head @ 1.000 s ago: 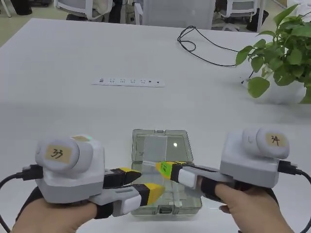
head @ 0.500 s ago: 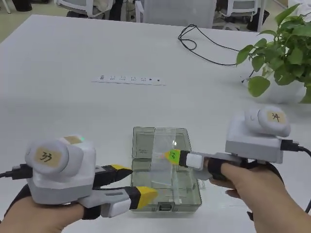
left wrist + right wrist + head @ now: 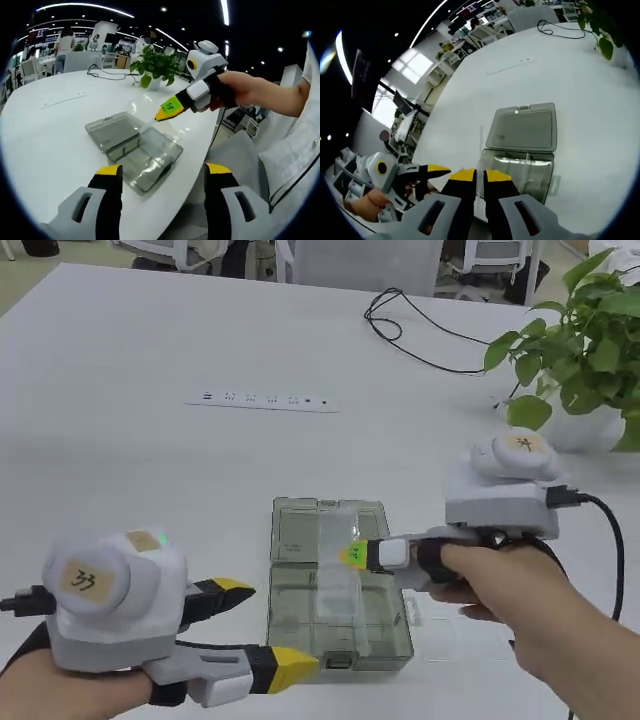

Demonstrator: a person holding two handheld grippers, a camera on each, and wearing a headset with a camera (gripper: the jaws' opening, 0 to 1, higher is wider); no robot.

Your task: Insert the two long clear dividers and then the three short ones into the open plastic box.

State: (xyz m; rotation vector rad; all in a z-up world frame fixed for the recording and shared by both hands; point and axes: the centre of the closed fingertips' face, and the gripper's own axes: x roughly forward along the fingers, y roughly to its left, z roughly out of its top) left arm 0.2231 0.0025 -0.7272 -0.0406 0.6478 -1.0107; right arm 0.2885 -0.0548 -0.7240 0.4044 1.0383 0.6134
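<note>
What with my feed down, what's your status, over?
Left gripper open, near the box. Right gripper shut on clear divider, over the box. Nothing blocking it.

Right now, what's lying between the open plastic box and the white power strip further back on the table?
The stretch is bare: in the head view, plain white table runs from the plastic box to the power strip.

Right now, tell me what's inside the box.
A clear divider, shut in the right gripper, hangs over the box. Whether it is seated, or others lie flat there, glare hides.
</note>
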